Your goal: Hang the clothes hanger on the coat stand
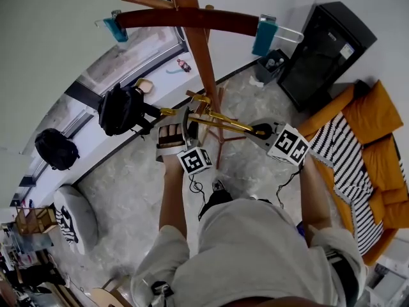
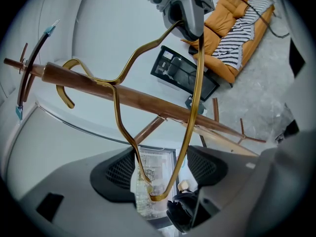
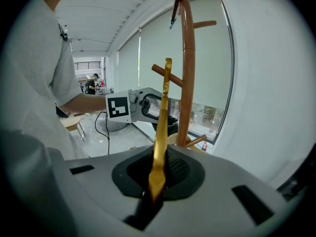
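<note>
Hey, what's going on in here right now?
A person holds a gold clothes hanger by its two ends, the left gripper closed on one and the right gripper clamped on the other. Its hook is up against the wooden coat stand; whether it has caught there isn't clear.

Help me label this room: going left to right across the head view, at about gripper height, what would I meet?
black backpack → black bag → left gripper → right gripper → orange sofa
</note>
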Tool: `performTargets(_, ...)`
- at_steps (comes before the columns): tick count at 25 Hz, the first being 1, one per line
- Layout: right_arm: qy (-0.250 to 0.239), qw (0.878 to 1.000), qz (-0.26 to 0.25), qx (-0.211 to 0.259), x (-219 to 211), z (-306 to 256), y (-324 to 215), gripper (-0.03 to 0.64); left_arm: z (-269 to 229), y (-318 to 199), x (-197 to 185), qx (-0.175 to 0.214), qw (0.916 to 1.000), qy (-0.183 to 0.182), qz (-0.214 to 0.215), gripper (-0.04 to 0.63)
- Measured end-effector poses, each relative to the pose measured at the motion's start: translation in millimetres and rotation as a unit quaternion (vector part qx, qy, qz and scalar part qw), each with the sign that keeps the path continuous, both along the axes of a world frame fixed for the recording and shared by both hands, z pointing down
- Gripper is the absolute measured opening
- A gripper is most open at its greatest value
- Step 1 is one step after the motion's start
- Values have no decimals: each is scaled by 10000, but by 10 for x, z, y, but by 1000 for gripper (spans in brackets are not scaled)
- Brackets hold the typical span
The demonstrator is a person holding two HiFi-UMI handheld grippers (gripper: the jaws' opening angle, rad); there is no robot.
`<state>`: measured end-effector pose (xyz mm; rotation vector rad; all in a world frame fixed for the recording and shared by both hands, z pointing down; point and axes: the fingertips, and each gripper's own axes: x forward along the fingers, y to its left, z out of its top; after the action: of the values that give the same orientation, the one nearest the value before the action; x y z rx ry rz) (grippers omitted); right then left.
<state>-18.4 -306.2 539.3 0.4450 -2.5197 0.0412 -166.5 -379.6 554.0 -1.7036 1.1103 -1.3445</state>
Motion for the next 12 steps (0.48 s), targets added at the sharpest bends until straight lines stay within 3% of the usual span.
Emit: performTargets(12, -7, 9999, 78, -154, 9, 228, -69, 11, 222, -72, 7, -132, 9999, -7, 5, 337)
